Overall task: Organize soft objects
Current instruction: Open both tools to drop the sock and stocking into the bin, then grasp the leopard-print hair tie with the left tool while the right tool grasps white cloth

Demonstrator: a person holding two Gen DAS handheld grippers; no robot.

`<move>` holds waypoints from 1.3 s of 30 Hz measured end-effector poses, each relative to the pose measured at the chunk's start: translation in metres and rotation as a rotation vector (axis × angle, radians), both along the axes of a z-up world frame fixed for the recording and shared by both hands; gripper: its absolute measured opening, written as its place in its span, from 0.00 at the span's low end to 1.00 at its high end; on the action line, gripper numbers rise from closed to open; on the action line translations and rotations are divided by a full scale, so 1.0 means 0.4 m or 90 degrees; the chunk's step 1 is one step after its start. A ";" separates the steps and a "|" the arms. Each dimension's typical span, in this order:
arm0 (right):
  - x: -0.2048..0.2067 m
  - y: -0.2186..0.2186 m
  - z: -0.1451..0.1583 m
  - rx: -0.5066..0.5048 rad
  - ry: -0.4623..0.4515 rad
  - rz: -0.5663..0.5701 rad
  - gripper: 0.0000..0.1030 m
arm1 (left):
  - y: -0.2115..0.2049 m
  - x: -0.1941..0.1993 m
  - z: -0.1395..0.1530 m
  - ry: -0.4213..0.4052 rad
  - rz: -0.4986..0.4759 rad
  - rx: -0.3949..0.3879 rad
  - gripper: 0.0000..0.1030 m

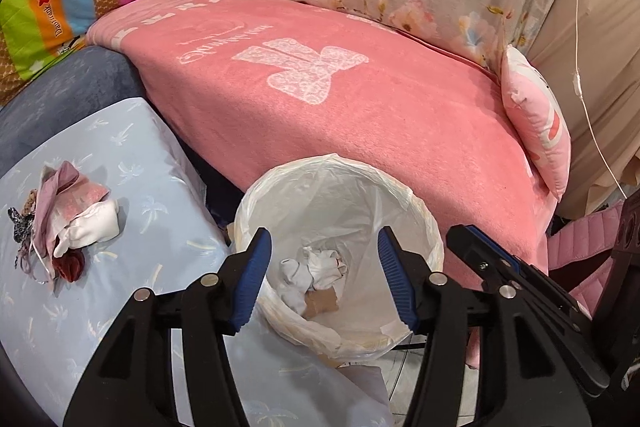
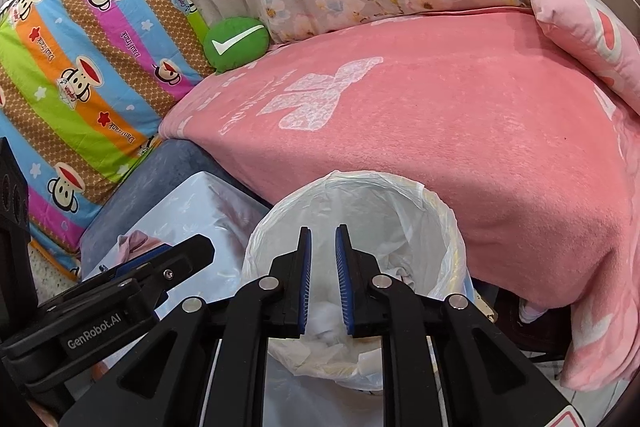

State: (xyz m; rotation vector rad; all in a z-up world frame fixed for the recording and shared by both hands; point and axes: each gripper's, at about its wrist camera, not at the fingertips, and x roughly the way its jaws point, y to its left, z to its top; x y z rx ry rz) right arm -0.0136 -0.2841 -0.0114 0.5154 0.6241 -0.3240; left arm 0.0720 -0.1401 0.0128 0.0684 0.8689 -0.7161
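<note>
Lined bin (image 1: 416,211), lower centre: crinkled translucent plastic; white socks (image 1: 316,269) crumpled inside, partly hidden. Left gripper (image 1: 324,271) released, empty; right gripper (image 2: 323,281) narrowly parted, empty. Soft heap (image 1: 64,219), lower left, jumbled, indistinct.

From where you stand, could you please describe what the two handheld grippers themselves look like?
Both look alike. The left gripper and right gripper have black plastic frames with triangular cut-outs and round silver pivot pins. Their fingers carry blue ribbed pads on the inner faces. In the right wrist view, the left gripper's body bears white "GenRobot.AI" lettering. No hands, sleeves or cables show.
</note>
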 end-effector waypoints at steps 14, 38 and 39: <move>0.020 0.034 0.016 -0.010 -0.001 0.029 0.24 | 0.064 0.018 -0.002 0.014 0.028 -0.011 0.51; 0.129 0.261 0.032 -0.044 0.014 0.149 0.32 | 0.345 0.100 -0.038 0.024 0.185 -0.010 0.51; 0.134 0.268 0.032 -0.045 0.016 0.154 0.32 | 0.359 0.105 -0.042 0.026 0.192 -0.010 0.51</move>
